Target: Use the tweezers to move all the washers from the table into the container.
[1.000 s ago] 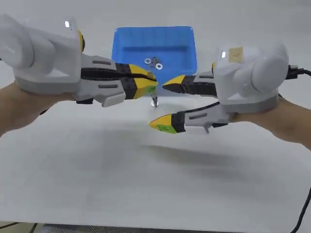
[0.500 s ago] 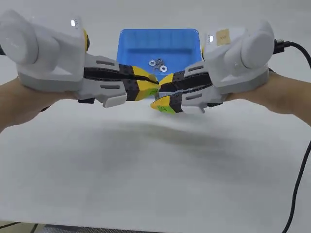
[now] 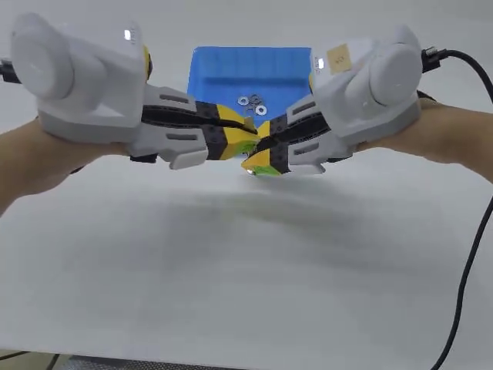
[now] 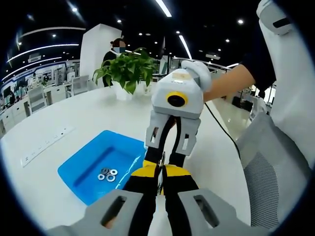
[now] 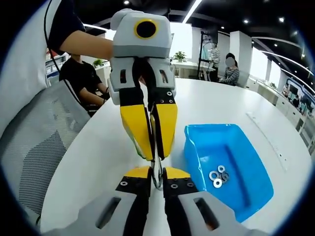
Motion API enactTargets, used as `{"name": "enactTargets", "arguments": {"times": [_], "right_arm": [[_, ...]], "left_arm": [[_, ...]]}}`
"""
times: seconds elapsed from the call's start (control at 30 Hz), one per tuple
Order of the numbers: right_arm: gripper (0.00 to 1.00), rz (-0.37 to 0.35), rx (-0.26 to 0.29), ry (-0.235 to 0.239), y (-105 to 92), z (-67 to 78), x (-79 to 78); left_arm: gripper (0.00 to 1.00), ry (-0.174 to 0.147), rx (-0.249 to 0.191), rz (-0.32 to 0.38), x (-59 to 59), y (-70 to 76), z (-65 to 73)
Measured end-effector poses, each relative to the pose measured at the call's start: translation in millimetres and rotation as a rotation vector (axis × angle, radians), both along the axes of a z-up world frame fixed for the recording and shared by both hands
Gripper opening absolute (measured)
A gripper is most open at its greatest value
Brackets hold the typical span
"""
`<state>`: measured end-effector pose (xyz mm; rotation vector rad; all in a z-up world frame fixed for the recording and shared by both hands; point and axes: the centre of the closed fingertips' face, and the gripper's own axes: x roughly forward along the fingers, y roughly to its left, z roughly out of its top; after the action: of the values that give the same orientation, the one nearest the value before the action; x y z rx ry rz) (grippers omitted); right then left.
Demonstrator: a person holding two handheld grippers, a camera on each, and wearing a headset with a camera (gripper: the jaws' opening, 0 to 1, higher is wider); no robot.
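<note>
Since a second ago the right gripper (image 3: 259, 153) has swung in from 3 o'clock. Its jaws were spread wide then and have now narrowed, so it meets the left gripper (image 3: 240, 141) tip to tip over the white table (image 3: 231, 270).

The left gripper reaches in from 9 o'clock. In the right gripper view its yellow jaws are clenched on the thin metal tweezers (image 5: 156, 169). The lower end of the tweezers sits between the right gripper's own jaws, which look drawn in against it, so both seem to be grasping the tool.

The blue container (image 3: 223, 69) lies at 12 o'clock from the meeting tips, near them on the table. A small cluster of washers (image 3: 253, 103) rests on its floor, towards the near wall.

The step in hand looks like a handover or a regrip of the tweezers. To do it well:
- Settle the right gripper's pinch squarely across the flat of the tweezers before the left gripper eases off.
- Keep the two grippers in line, so the springy strip does not twist or flick out.
- Leave the working tips free beyond the jaws and pointing down.
</note>
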<state>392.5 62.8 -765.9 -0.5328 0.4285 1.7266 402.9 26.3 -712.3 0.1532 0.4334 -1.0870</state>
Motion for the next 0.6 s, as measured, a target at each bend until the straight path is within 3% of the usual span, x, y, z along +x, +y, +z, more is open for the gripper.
{"name": "enactTargets", "arguments": {"times": [0.27,0.37,0.6], "right_arm": [[0.09,-0.01,0.01,-0.016,-1.5,0.4,0.8],[0.09,-0.02,0.01,-0.015,-2.3,0.9,2.0],[0.09,-0.037,0.017,-0.006,-0.7,5.3,4.5]], "left_arm": [[0.08,0.014,-0.002,0.002,1.7,0.1,-1.7],[0.19,0.05,-0.021,-0.001,-1.9,-2.7,-2.1],[0.23,0.03,-0.002,0.01,-0.1,-0.1,-3.5]]}}
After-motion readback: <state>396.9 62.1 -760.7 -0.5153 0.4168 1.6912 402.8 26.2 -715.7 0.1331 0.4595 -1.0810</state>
